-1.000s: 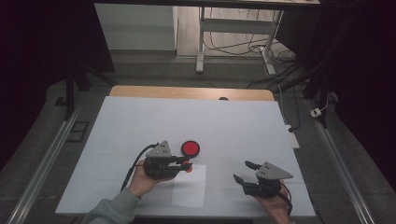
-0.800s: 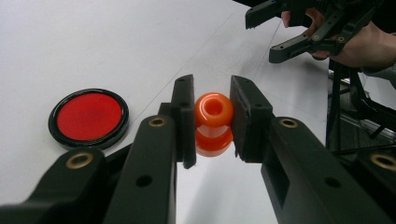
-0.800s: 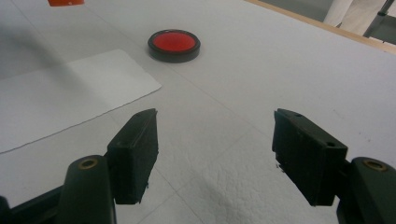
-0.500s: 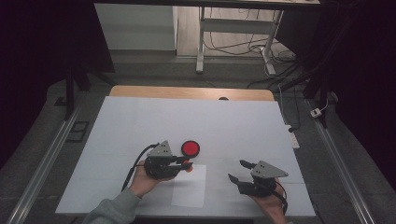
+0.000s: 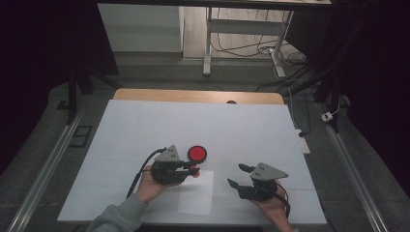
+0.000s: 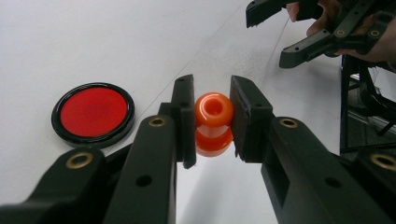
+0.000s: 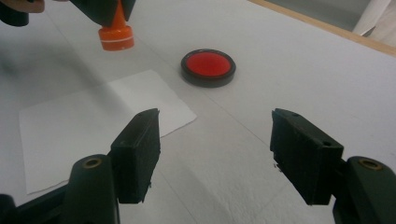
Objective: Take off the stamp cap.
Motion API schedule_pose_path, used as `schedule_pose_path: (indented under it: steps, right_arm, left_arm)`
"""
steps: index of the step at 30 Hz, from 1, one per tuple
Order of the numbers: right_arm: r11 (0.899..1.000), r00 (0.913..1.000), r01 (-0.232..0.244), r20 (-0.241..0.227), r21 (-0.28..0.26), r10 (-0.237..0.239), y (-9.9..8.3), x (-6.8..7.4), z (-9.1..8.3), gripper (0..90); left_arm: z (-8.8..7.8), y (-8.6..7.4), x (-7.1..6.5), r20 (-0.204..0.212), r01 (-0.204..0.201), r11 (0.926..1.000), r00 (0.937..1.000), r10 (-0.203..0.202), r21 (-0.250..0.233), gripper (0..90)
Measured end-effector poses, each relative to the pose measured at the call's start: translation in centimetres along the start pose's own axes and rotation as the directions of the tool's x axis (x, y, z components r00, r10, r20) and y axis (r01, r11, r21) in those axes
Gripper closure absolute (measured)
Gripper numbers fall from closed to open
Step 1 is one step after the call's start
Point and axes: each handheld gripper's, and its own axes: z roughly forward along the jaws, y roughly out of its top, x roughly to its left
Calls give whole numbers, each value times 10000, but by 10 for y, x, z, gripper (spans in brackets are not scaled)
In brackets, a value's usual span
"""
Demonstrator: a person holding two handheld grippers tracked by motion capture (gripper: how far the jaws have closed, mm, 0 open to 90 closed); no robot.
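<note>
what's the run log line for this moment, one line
left gripper: shut on orange stamp | right gripper: open, nothing between jaws | red ink pad: on table | white paper: flat

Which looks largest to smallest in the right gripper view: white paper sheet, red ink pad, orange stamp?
1. white paper sheet, by far the largest.
2. red ink pad.
3. orange stamp, smallest; its top is hidden in the left gripper's jaws.

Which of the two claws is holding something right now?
The left claw: it is clamped on the small orange stamp. The right claw stands open with nothing between its sides.
</note>
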Motion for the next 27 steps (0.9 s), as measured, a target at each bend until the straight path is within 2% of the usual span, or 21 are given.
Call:
schedule_pose_path:
  steps: [6, 14, 22, 27]
  right_arm:
    - [10000, 9999, 4, -143, -4, -4, 2, 3, 6, 324]
    - [9999, 9994, -12, -343, 113, 16, 4, 5, 14, 324]
    - [9993, 9979, 254, -607, 273, -237, 8, 14, 25, 324]
    - [9994, 9972, 182, -728, 285, -161, 11, 17, 31, 324]
  left_arm:
    - [0, 0, 1, -106, 124, 9999, 9999, -125, -108, 721]
    - [2, 0, 1, -24, 148, 9999, 9999, -148, -81, 721]
    - [4, 0, 0, 43, 126, 9999, 9999, -126, -50, 721]
    - [6, 0, 0, 86, 147, 9999, 9999, -147, -26, 721]
